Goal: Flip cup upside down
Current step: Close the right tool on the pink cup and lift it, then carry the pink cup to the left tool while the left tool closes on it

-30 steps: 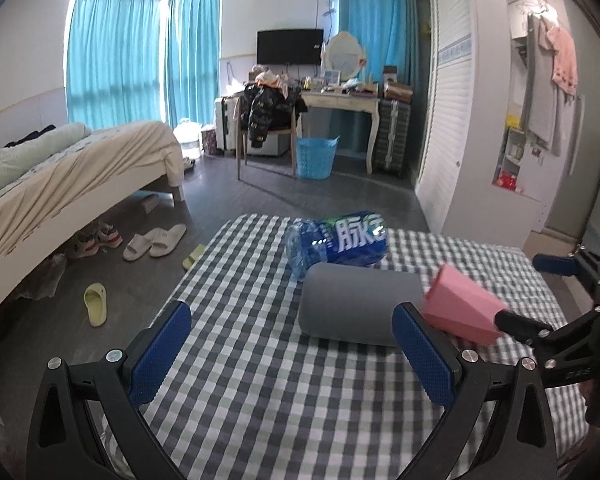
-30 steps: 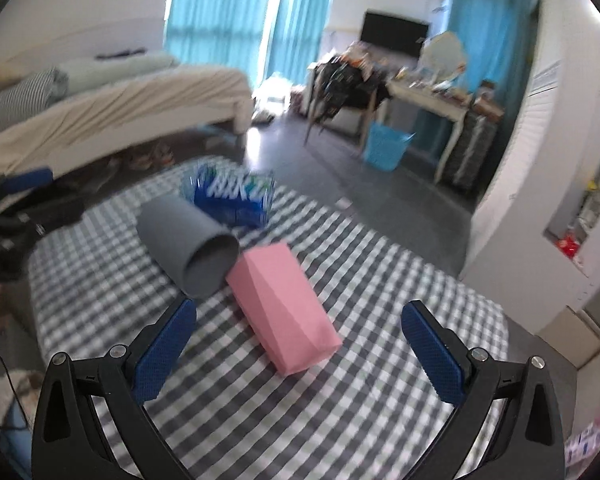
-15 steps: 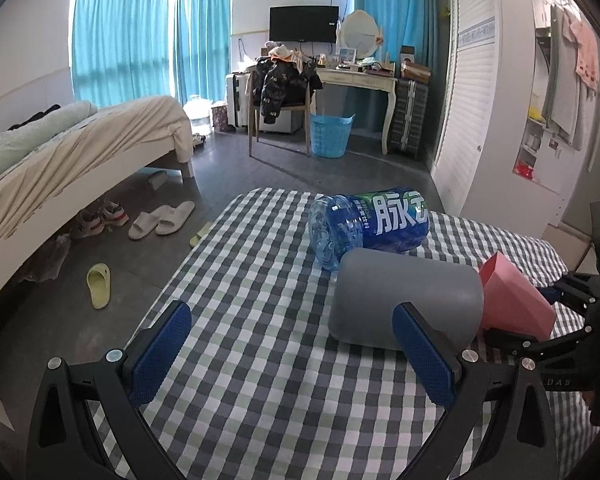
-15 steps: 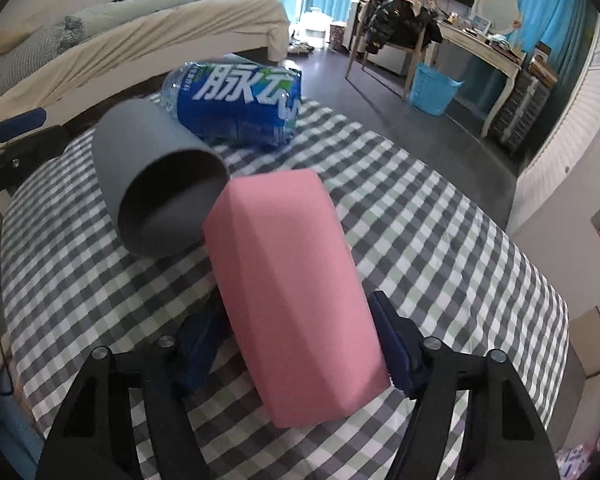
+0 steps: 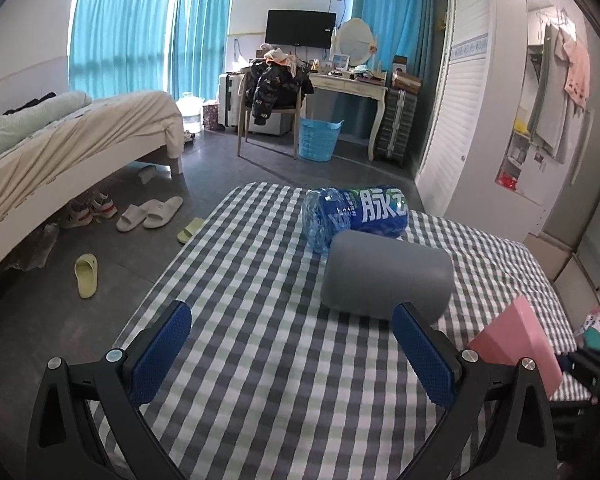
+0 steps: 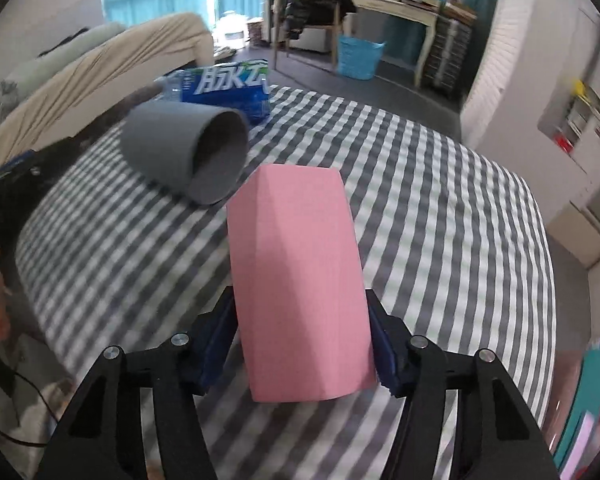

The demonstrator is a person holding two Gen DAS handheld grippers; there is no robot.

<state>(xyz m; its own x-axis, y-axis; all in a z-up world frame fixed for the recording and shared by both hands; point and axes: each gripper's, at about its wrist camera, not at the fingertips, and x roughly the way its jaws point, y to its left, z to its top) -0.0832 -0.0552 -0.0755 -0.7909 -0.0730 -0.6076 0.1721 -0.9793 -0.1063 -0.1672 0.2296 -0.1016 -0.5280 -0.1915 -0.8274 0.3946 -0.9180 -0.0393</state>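
A pink faceted cup is clamped between the blue pads of my right gripper, lifted above the checked tablecloth. It also shows at the right edge of the left wrist view. A grey cup lies on its side mid-table, its open mouth facing the right wrist camera. My left gripper is open and empty, low over the cloth, with its right pad just in front of the grey cup.
A blue-labelled water bottle lies on its side behind the grey cup, touching it. The table's left edge drops to the floor with slippers. A bed stands at the left, a wardrobe at the right.
My right gripper has closed on the pink cup and lifted it back off the cloth, away from the grey cup. The left gripper has stayed open and shifted slightly.
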